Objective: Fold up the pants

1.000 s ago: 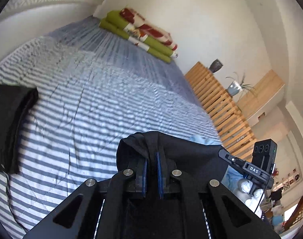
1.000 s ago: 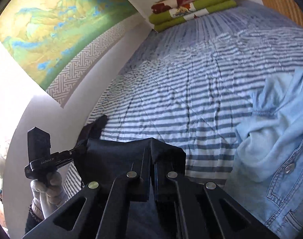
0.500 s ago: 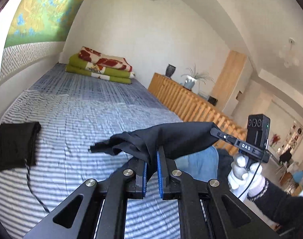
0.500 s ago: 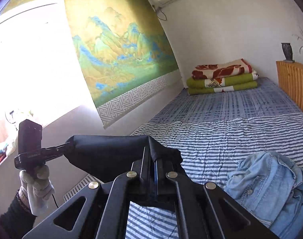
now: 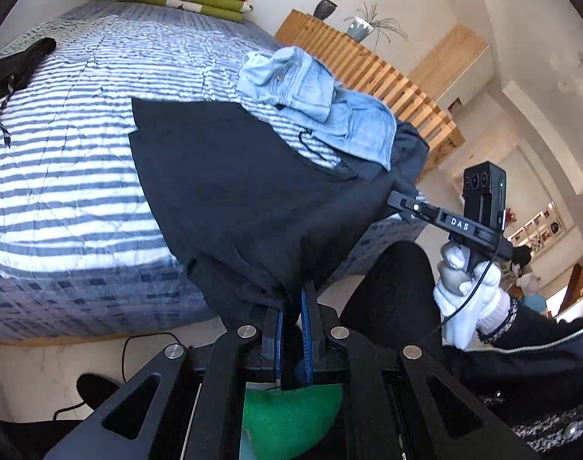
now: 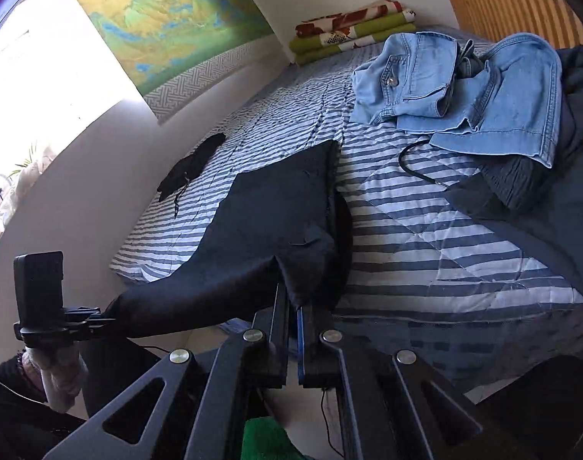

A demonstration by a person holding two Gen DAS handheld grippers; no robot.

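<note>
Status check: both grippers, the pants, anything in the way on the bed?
Left gripper and right gripper shut on black pants, one edge each. Far end draped on striped bed. Denim jacket lies just beyond.

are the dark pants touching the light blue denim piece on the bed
Cannot tell. In the right wrist view the dark pants lie apart from the denim, striped bedcover between, but the left wrist view shows dark fabric under it.
</note>
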